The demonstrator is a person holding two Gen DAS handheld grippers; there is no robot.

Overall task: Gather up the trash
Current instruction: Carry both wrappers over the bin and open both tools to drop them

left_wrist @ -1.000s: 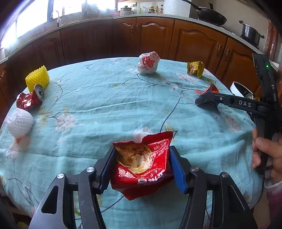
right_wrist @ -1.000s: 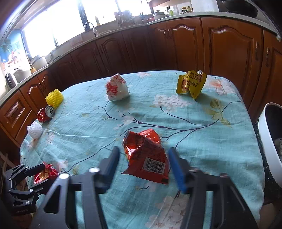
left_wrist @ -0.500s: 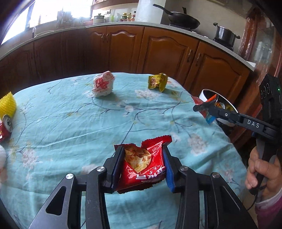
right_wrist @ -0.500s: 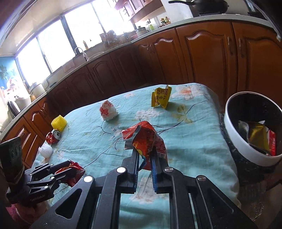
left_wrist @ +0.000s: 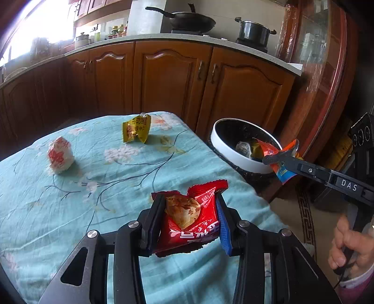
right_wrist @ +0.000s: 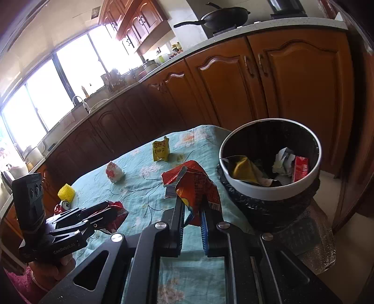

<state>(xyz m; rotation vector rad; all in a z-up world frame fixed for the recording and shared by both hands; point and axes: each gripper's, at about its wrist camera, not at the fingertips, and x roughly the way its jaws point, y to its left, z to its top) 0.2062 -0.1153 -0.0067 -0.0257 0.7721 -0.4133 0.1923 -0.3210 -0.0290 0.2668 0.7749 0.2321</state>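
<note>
— What's changed?
— Both wrappers are off the worktop (left_wrist: pixel 46 222) now: my left gripper (left_wrist: pixel 190 218) clamps the red snack bag (left_wrist: pixel 194 219), my right gripper (right_wrist: pixel 192 216) the torn orange wrapper (right_wrist: pixel 194 187)
— And the bin (right_wrist: pixel 268 190)?
— Just ahead; drops come next

Home kitchen, wood cabinets (left_wrist: pixel 173 77), wok (left_wrist: pixel 191 19) & pot (left_wrist: pixel 253 31) on stove, sink faucet (right_wrist: pixel 79 101) by window

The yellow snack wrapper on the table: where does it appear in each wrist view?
Left wrist view: yellow snack wrapper stands upper centre-left, near the table's far edge.
Right wrist view: the wrapper is centre-left, left of the bin.
Shared landmark: the white-rimmed trash bin sits to its right in both.
</note>
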